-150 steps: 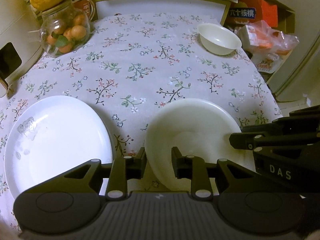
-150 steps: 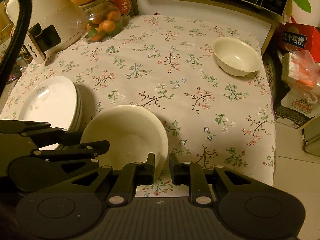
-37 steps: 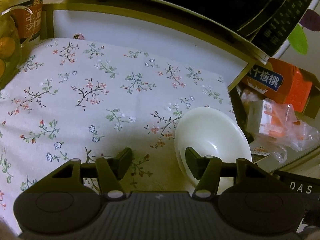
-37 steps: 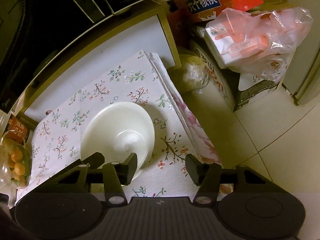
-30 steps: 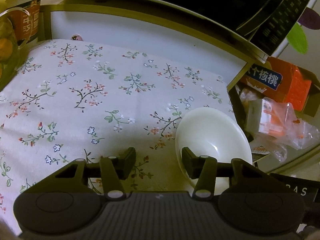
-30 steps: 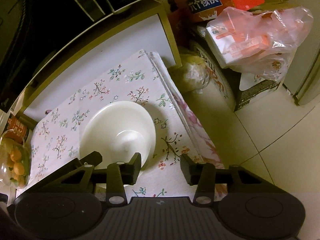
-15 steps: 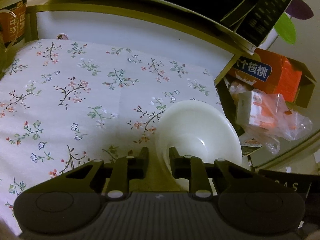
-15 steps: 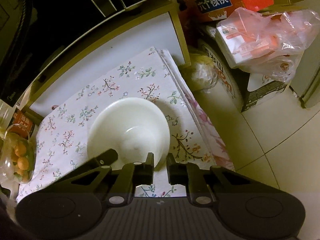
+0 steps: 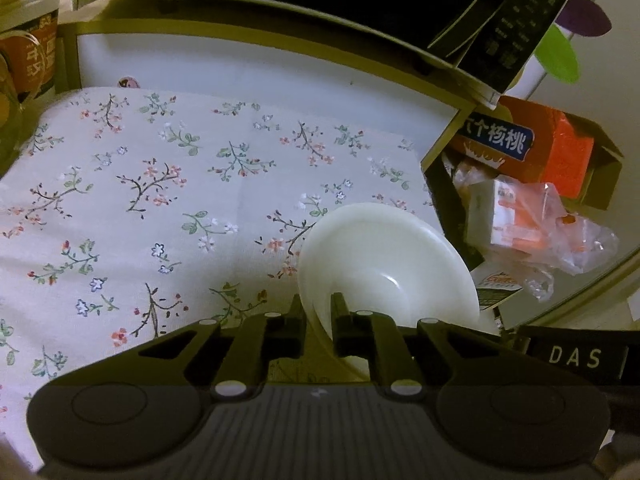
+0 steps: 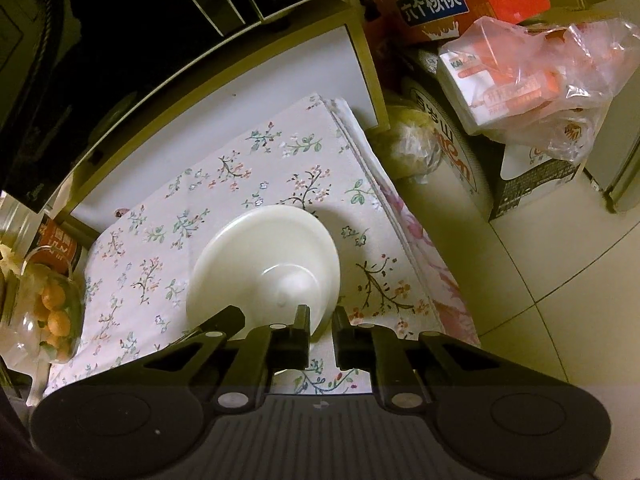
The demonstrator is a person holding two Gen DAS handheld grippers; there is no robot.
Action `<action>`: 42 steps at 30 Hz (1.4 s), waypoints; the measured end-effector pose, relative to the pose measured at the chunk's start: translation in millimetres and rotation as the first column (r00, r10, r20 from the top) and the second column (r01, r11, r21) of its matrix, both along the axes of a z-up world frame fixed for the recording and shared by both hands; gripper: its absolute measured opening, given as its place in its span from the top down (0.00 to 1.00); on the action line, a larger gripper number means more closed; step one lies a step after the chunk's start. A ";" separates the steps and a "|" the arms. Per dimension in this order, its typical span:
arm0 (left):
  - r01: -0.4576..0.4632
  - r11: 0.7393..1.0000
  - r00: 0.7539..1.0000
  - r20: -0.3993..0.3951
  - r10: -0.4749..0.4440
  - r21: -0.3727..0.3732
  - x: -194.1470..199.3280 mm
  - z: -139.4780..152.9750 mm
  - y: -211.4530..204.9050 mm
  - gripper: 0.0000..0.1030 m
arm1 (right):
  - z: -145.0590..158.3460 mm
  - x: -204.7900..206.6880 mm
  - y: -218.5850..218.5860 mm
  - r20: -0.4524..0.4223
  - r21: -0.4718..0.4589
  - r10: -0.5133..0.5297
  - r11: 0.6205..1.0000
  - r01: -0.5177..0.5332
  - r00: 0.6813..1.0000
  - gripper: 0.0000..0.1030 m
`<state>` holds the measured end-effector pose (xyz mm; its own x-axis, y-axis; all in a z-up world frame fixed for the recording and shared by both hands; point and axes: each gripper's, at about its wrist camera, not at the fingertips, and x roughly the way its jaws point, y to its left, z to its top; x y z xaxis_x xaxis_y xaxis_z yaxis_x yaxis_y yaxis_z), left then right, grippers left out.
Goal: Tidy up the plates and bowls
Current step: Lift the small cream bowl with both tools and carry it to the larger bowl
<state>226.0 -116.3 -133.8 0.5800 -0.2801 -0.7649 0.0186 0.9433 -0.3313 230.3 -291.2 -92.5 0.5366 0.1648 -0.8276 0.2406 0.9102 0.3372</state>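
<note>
A small white bowl [image 9: 388,264] sits near the right edge of the floral tablecloth [image 9: 168,200]. My left gripper [image 9: 318,312] is shut on the bowl's near left rim, one finger inside and one outside. In the right wrist view the same bowl [image 10: 264,264] shows from the other side. My right gripper [image 10: 321,324] is shut on its near right rim. The bowl looks slightly tilted and lifted off the cloth. The plates and the larger bowl are out of view.
A black microwave [image 9: 360,0] stands behind the table on a shelf. An orange carton [image 9: 532,148] and a plastic bag of packets [image 9: 552,228] lie off the right edge. A glass jar of kumquats [image 10: 52,312] stands at the table's left. Tiled floor [image 10: 540,300] lies to the right.
Both grippers closed from wide open onto opposite sides of the small bowl's rim. The bowl now sits a little higher and closer in both views.
</note>
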 end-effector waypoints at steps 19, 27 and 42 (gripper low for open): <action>-0.016 1.000 0.994 0.112 0.015 0.005 -53.1 52.1 4.1 0.89 | 48.3 -36.9 13.6 0.105 -0.075 0.087 0.994 -0.079 0.991 0.90; -0.047 0.998 0.982 0.187 0.039 0.037 -83.0 77.0 9.4 0.88 | 67.8 -64.1 30.3 0.181 -0.112 0.120 0.989 -0.100 0.976 0.89; -0.055 0.997 0.960 0.278 0.038 0.056 -145.7 117.2 27.9 0.88 | 107.2 -130.0 49.9 0.318 -0.153 0.215 0.973 -0.174 0.923 0.88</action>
<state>80.3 -88.4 -16.6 0.7825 -0.2046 -0.5881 0.0567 0.9640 -0.2599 100.3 -241.3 14.7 0.7504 0.2047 -0.6285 -0.0515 0.9661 0.2531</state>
